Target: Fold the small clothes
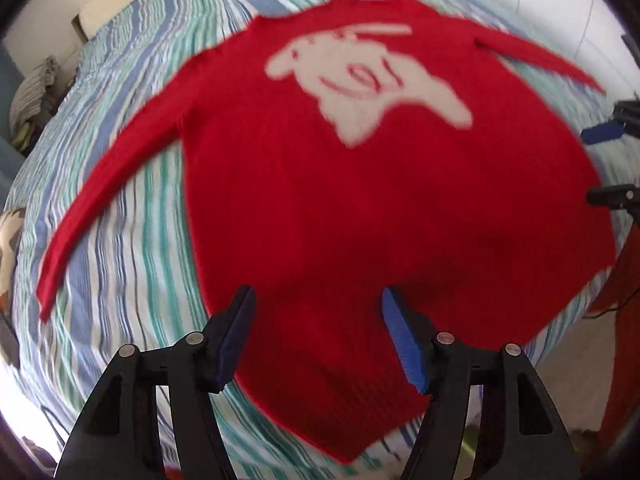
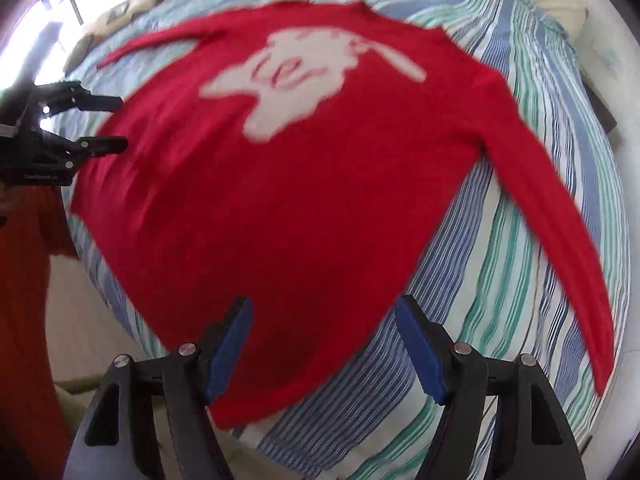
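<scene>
Left wrist view: the left hand-held gripper (image 1: 318,336) points down at 6 o'clock with its jaws standing apart and nothing pinched between the blue pads (image 1: 402,342). Under and beyond it the red sweater (image 1: 360,208) lies spread flat on the striped bed (image 1: 132,264), its hem nearest the camera and its neck toward 12 o'clock. A white figure (image 1: 360,76) is knitted into the chest. 1 sleeve (image 1: 108,208) runs out toward 8 o'clock, the other (image 1: 536,56) toward 2 o'clock. The right hand-held gripper (image 1: 606,162) enters at 3 o'clock beside the sweater's edge, jaws apart. A pale pillow (image 1: 120,4) sits at 11 o'clock. The frame is blurred.

Right wrist view: the right hand-held gripper (image 2: 324,344) hangs at 6 o'clock over the hem corner, jaws parted, gripping nothing. The red sweater (image 2: 304,208) fills the middle of the striped bed (image 2: 500,292), the white figure (image 2: 304,76) toward 12 o'clock. 1 sleeve (image 2: 560,216) stretches down toward 4 o'clock, the other (image 2: 160,42) toward 10 o'clock. The left hand-held gripper (image 2: 120,122) reaches in from 9 o'clock, its 2 fingers spread at the sweater's side edge. An orange-red cloth (image 2: 28,280) hangs at 8 o'clock.
</scene>
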Demonstrator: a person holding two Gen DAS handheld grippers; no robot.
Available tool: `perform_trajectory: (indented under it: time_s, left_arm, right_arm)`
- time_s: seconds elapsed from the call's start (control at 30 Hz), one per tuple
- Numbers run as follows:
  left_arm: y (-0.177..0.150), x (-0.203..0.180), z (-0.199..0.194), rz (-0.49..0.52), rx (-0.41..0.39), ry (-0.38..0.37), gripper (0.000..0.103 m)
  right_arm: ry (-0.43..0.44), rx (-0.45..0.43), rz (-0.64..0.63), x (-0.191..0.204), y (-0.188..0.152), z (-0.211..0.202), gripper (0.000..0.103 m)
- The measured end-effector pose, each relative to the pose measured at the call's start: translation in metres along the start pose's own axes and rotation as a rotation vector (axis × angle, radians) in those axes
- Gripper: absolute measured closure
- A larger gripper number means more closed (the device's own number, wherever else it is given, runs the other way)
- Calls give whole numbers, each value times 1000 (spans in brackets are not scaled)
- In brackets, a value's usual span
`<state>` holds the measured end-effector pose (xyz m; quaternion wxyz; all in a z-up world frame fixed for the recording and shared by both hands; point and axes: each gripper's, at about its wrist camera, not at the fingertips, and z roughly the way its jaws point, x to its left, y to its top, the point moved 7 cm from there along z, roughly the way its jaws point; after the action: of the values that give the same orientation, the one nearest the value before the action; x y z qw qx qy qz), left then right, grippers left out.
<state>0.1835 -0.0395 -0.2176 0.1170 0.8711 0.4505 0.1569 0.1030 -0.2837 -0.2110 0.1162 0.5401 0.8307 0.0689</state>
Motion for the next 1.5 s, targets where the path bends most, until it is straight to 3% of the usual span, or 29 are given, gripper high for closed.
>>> perform_trajectory:
  time_s: [0.07, 0.13, 0.2, 0.27, 0.33, 0.43, 0.57, 0.63, 0.67, 0.73, 0.8, 0.93, 1.07, 1.3, 1.4, 1.5]
  left_arm:
    - [-31, -5, -9, -7, 32, 38, 40]
    - [-52, -8, -34, -44, 33, 23, 41]
    - [-58, -6, -70, -123, -12, 1, 41]
    - [-48, -7, -116, -218, -114, -55, 36]
    - [-25, -12, -168, -284, -261, -99, 31]
    - [18, -25, -255, -293, -505, -141, 25]
    - [51, -34, -361, -327, -784, -263, 2]
    - [54, -37, -394, -357, -854, -329, 1]
    - [55, -38, -402, -367, -868, -351, 1]
    - [52, -38, -403, -394, -875, -351, 1]
    - [47, -34, -382, -430, -827, -306, 1]
    - [26, -24, -307, -511, -692, -218, 1]
    - [-8, -14, -233, -554, -567, -108, 1]
    - [-39, -16, -160, -407, -493, 148, 1]
    - [-35, -21, -141, -331, -435, 182, 1]
    - [-36, -31, -138, -276, -437, 194, 1]
  right_arm:
    - [-64, 105, 16, -2, -44, 8, 32]
    - [-118, 125, 88, -16, -78, -9, 32]
    - [-171, 83, 169, -33, -100, -36, 32]
    - [-202, 12, 269, -48, -112, -65, 32]
    - [-201, -101, 368, -56, -111, -95, 32]
    - [-210, -328, 466, -60, -93, -147, 30]
    - [-256, -663, 471, -50, -60, -229, 28]
    - [-289, -821, 460, -36, -47, -268, 11]
    - [-303, -895, 458, -30, -48, -284, 7]
    - [-321, -1000, 450, -13, -39, -308, 1]
    - [-324, -1025, 446, -2, -39, -312, 1]
    - [-266, -918, 468, 10, -40, -276, 1]
    - [-296, -781, 494, 9, -49, -231, 1]
    - [-401, -714, 499, -14, -53, -194, 1]
    - [-368, -645, 523, -20, -56, -167, 1]
    - [-312, -594, 566, -21, -63, -147, 1]
